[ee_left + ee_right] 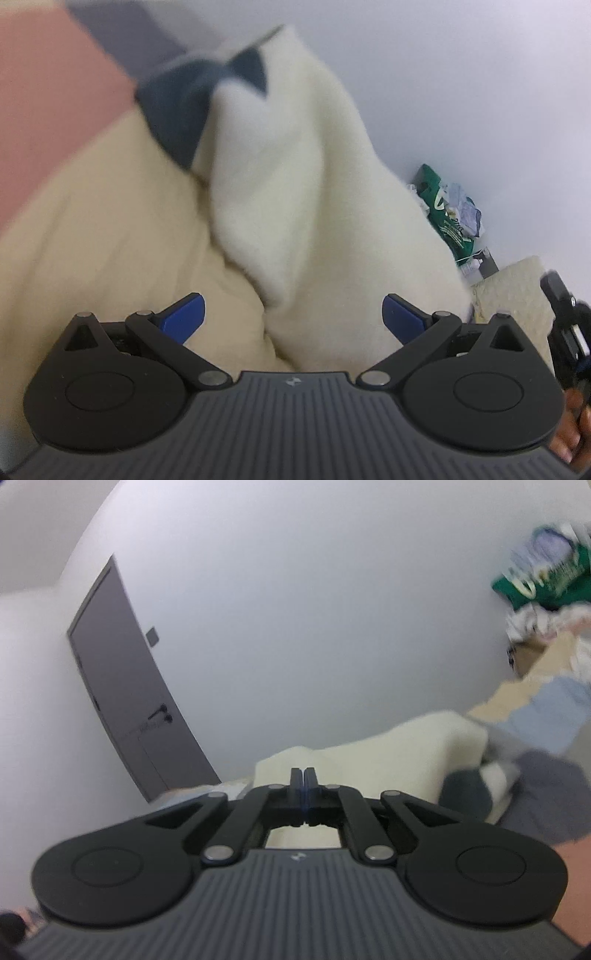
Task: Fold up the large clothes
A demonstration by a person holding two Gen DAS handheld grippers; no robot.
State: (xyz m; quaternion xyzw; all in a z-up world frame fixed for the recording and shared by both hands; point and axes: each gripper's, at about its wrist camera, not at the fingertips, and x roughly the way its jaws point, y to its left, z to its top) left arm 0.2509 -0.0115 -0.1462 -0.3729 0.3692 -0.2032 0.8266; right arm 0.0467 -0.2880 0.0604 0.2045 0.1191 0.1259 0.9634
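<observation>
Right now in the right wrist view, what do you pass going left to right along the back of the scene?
Grey door → bare white wall → cream fleece garment → green printed cloth on the pile.

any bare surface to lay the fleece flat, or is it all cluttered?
Free: cream bedding left of the raised white fleece, up to the pink patch. Crowded: right, by the wall, around the green bag and clothes pile.

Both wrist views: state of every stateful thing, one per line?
left gripper: jaws open, nothing between them.
right gripper: jaws shut; whether cloth is pinched, cannot tell.
cream fleece garment: bunched up, raised, unfolded, dark lining showing.
grey door: closed.
</observation>
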